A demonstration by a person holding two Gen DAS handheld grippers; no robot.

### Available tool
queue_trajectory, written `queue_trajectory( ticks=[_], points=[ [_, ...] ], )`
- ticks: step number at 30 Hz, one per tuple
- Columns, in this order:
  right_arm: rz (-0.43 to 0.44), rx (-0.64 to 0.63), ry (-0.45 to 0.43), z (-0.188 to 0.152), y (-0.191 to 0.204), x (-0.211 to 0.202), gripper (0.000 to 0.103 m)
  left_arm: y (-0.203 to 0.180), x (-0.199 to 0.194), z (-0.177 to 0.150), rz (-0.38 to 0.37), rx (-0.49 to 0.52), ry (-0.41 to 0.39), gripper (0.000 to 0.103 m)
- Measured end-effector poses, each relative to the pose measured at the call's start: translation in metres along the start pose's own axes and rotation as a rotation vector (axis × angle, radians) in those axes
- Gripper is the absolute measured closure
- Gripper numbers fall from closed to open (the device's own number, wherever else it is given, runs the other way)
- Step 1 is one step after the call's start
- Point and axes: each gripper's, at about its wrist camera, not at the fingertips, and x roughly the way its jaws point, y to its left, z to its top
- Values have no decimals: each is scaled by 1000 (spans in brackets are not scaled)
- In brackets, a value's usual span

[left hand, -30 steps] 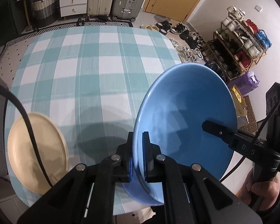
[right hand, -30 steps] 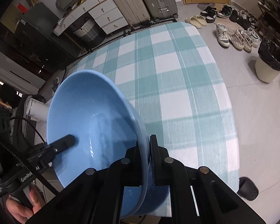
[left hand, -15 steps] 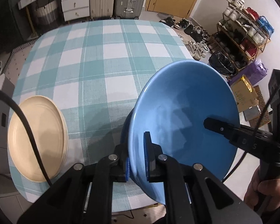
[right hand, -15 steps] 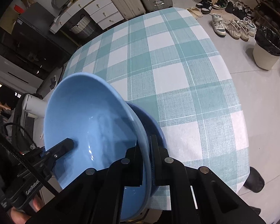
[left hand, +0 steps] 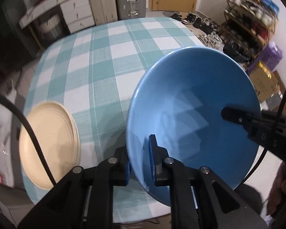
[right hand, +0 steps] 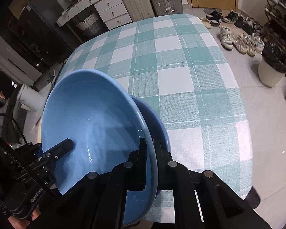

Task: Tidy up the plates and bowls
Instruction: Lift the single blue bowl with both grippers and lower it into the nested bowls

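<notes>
Going L to R. At 8 o'clock in the left wrist view sits the cream plate stack (left hand: 47,145), parked near the table (left hand: 108,61) edge, apart from the bowls, so I read plates as already grouped there.

Left gripper (left hand: 141,162): it straddles the near rim of the upper blue bowl (left hand: 190,114), one finger outside, one inside. Jaws have just been opening, and a gap shows between the inner pad and the wall, so I'd call it released, rim between the pads but not pinched. The bowl is tilted w/ its mouth toward the cam. Gripper pitched steeply down.

Right wrist view: the bowl fills 9 o'clock, and behind its rim a second blue bowl (right hand: 158,122) peeks out beneath, resting on the cloth. So the top one is being nested into it, hence the two-handed hold on opposite rims.

Right gripper (right hand: 150,152): jaws clamped on the upper bowl's rim at 6 o'clock, also angled steeply down. The bowl isn't seated level yet, I think; the right side carries it.
</notes>
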Motion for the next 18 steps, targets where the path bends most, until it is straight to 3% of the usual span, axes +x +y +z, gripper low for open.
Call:
queue_trajectory(
  ticks=[7,18],
  points=[
    [-3,4,-18,-1,-3,-2,96,-5,10,-2,88,51,29,86],
    [-44,-48,-105,-12,4,-9,95,-8,16,-13,83,64,55,82]
  ],
)
